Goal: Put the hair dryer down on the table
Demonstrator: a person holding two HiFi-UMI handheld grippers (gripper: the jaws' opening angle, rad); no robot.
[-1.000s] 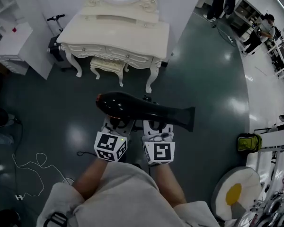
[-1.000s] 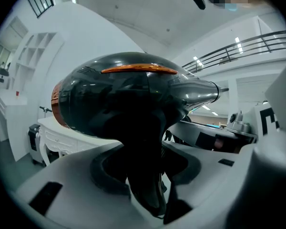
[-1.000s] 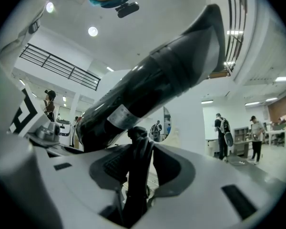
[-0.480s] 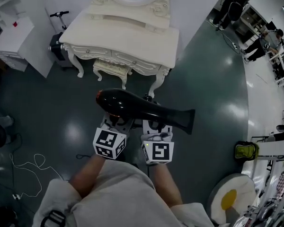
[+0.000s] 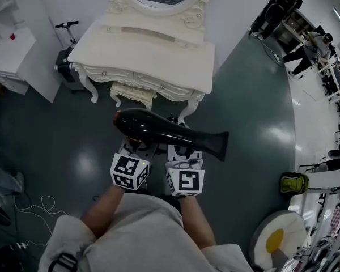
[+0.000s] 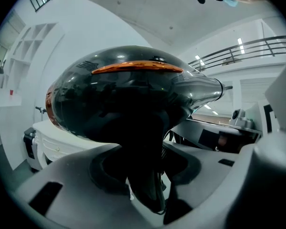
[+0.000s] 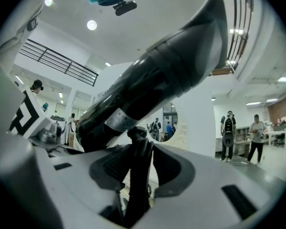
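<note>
Hair dryer (image 5: 158, 130) is held level in the air just in front of the dressing table (image 5: 158, 50), not on it. Left gripper (image 5: 137, 145) is clamped on its handle under the fat end. Right gripper (image 5: 184, 150) is clamped on a dark part under the barrel.

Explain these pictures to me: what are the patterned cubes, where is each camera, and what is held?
No robot here: a person holds a gripper in each hand; the patterned cubes are part of them. The head view looks down from the person's head: the left gripper and right gripper together carry a black hair dryer above the floor, short of the cream dressing table, so it is not set down yet. The other two pictures come from a camera on each gripper, looking along its jaws: the left grips a thick dark part under the dryer, the right a thinner one.
</note>
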